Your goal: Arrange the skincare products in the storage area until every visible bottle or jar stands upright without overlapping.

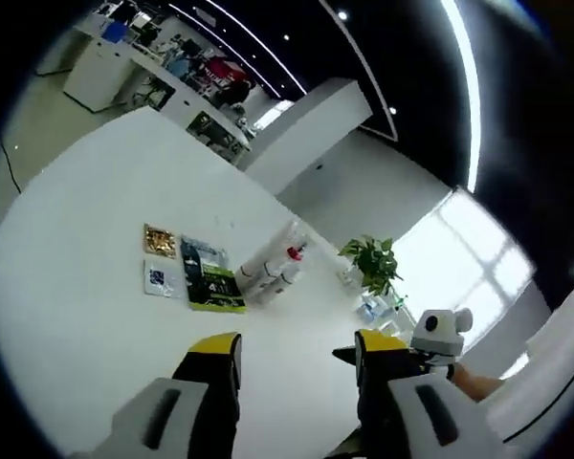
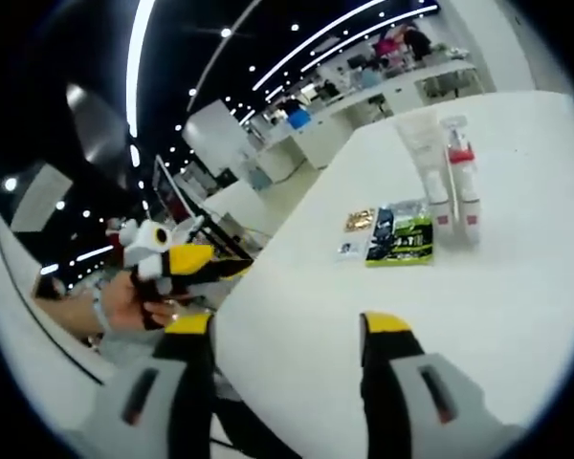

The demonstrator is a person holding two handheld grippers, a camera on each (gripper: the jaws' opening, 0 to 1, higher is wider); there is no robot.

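Observation:
A few white tubes (image 1: 264, 269) lie side by side on the white table (image 1: 96, 316), one of them a bottle with a red collar (image 1: 295, 251). In the right gripper view the same tubes (image 2: 426, 158) and the red-collared bottle (image 2: 460, 167) lie flat at the upper right. Flat sachets rest beside them: a green and black packet (image 1: 213, 283) (image 2: 402, 239), a gold one (image 1: 159, 240) (image 2: 361, 220) and a pale blue one (image 1: 159, 279). My left gripper (image 1: 297, 352) hangs open above the table, well short of the products. My right gripper (image 2: 289, 335) is open too, holding nothing.
A potted plant (image 1: 373, 263) stands past the tubes near the table's far edge. A person's hand (image 2: 124, 304) holds the left gripper (image 2: 193, 262) beyond the table's left edge. Desks and a white pillar (image 1: 306, 129) fill the room behind.

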